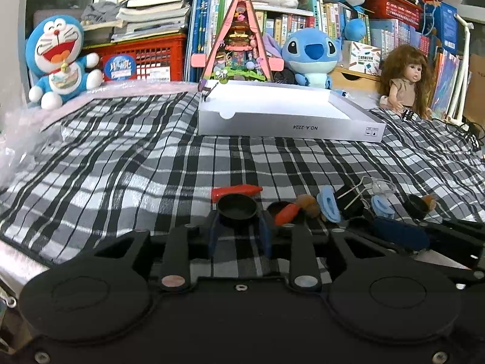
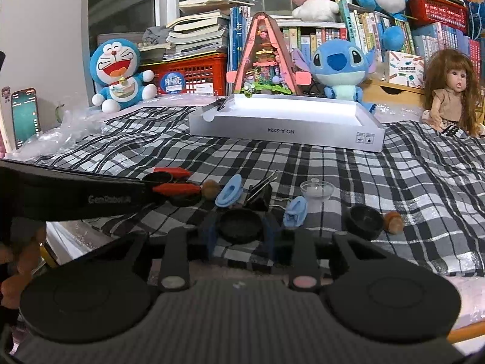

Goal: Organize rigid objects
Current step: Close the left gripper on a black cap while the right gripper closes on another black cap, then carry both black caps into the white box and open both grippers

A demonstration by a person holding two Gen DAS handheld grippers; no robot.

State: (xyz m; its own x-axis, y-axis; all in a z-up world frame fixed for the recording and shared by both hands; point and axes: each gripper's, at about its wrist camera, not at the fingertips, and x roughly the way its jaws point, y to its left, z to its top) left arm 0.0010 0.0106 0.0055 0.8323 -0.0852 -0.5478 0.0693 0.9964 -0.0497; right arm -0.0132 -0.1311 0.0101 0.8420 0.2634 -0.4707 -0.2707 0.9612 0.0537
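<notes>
Small items lie in a row on the checked cloth. My left gripper (image 1: pixel 238 227) is shut on a black round lid (image 1: pixel 237 207); a red chili (image 1: pixel 236 192) lies just behind it. To its right are an orange carrot (image 1: pixel 286 214), blue clips (image 1: pixel 329 207) and a black binder clip (image 1: pixel 348 201). My right gripper (image 2: pixel 241 236) is shut on another black round lid (image 2: pixel 239 223). Around it lie blue clips (image 2: pixel 229 189), a binder clip (image 2: pixel 259 195), a clear cup (image 2: pixel 316 191), a black cap (image 2: pixel 365 220) and a brown nut (image 2: pixel 393 220).
An open white shallow box (image 1: pixel 288 127) sits further back on the cloth, also in the right wrist view (image 2: pixel 285 132). Plush toys, a doll (image 2: pixel 451 94), a miniature house model and books line the back. A phone (image 2: pixel 25 116) stands at the left.
</notes>
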